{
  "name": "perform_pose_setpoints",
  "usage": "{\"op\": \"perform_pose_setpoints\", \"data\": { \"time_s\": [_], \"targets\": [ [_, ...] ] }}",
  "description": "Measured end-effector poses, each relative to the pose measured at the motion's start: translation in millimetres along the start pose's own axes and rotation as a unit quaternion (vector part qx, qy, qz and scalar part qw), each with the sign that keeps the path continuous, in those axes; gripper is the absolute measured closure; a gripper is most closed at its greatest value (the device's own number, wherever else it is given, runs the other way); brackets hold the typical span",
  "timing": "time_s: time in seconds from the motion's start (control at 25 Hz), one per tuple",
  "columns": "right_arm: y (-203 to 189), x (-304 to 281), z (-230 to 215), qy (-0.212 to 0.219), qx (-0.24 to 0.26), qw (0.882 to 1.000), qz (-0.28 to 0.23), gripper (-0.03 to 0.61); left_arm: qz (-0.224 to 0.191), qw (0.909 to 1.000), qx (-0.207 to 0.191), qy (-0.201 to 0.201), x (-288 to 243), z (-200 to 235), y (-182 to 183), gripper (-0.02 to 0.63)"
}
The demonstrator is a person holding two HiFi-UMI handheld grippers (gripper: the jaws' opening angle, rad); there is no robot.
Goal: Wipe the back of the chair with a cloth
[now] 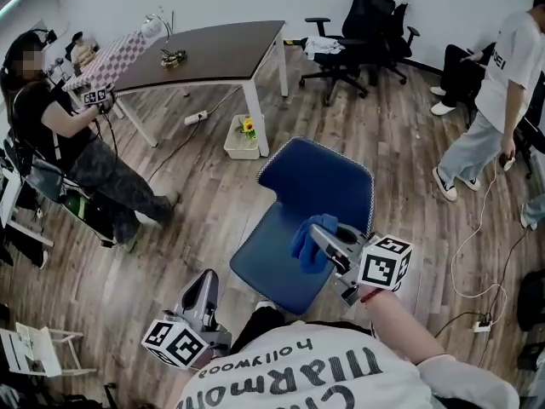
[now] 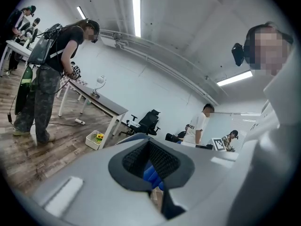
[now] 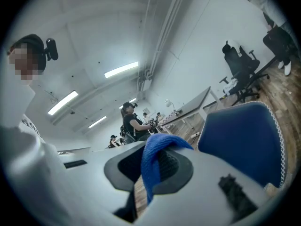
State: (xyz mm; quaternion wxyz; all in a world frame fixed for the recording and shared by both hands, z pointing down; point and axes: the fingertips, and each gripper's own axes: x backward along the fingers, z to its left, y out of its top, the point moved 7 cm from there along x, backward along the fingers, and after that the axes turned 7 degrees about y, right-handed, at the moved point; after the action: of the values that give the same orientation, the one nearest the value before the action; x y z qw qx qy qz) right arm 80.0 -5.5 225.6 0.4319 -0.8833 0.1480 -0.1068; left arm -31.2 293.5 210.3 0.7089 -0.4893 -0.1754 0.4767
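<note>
**Head view.**

- **White T-shirt of the person wearing the camera** (image 1: 341, 382): black print, seen upside down at the lower edge. The small line reads "hollywood". The larger line under it looks like "Marmon". A still larger row is cut by the frame and cannot be read.
- **White T-shirt of the person standing at the right** (image 1: 518, 54): dark capitals "NEI" near the sleeve.
- **Marker cube of the right gripper** (image 1: 385, 264) (image 1: 313, 233) and **marker cube of the left gripper** (image 1: 174, 342) (image 1: 207, 281): black-and-white square coded patterns, one to each face.
</note>
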Motion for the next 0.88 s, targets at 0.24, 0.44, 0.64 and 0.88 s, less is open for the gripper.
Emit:
{"op": "perform_pose_setpoints", "data": {
  "time_s": [0.24,0.44,0.64,0.88],
  "targets": [
    [-10.0,7.5,-23.7,-0.057,-0.005,0.998,-0.026,0.546,0.008,0.9998,-0.006,-0.019,-39.4,0.5,-1.5,0.606],
    [-15.6,10.4,-51.3,-0.096,-0.021,0.995,-0.031,0.546,0.050,0.9978,-0.003,-0.045,-94.0,13.2,-9.4,0.606],
    [-19.0,-6.3,-78.5,-0.143,-0.043,0.988,-0.036,0.546,0.105,0.9913,0.004,-0.079,-155.6,34.3,-3.0,0.606],
    [0.5,-52.4,-115.6,-0.173,-0.054,0.982,-0.061,0.546,0.154,0.9792,-0.014,-0.131,-231.4,54.4,21.5,0.606]
  ]
}}
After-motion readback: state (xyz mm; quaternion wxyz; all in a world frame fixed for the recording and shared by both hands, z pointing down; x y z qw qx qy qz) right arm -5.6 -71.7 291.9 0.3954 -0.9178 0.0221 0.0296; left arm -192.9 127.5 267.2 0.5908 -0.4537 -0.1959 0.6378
